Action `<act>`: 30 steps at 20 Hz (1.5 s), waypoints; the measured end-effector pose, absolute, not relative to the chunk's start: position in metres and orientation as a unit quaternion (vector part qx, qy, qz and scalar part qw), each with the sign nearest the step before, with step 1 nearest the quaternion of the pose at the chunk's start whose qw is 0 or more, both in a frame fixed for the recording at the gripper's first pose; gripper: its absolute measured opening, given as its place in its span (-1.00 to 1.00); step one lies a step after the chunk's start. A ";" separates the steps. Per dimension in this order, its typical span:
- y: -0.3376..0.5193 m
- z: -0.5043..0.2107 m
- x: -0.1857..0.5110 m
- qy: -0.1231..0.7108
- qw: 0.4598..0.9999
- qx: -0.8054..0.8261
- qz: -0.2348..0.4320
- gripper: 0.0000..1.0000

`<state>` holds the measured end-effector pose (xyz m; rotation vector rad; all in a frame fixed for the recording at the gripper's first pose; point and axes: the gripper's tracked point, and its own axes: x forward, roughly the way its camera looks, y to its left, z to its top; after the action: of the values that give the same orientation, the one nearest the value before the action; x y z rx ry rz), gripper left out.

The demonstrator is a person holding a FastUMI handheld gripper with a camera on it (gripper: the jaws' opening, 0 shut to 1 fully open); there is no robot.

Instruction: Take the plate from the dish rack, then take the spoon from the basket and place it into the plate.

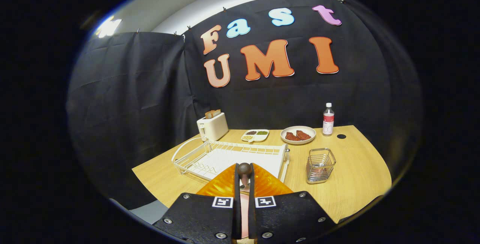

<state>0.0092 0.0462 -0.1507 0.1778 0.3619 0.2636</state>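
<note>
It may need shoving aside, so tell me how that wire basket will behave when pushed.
The wire basket looks light: thin open wires, probably sliding easily on the smooth table. Standing fairly tall, it may tip if pushed high. The hand-held gripper is shut on the spoon.

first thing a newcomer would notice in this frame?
The hand-held gripper, its fingers nearly closed on a spoon whose dark handle knob sticks up between them, right above an orange plate. Beyond them a white dish rack lies on the wooden table, with a wire basket beside it. At the far edge: a toaster, a dish of red food and a bottle.
</note>
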 end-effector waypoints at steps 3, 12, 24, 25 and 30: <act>0.057 -0.163 0.000 0.190 0.966 0.088 0.152 -0.86; 0.088 -0.198 -0.020 0.213 0.948 0.109 0.210 -0.86; 0.084 -0.235 -0.033 0.216 0.940 0.119 0.234 -0.86; 0.080 -0.237 -0.035 0.217 0.939 0.120 0.237 -0.86; 0.069 -0.261 -0.050 0.253 0.931 0.101 0.242 -0.74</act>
<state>-0.0504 0.0685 -0.2608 0.2070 0.5172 0.4951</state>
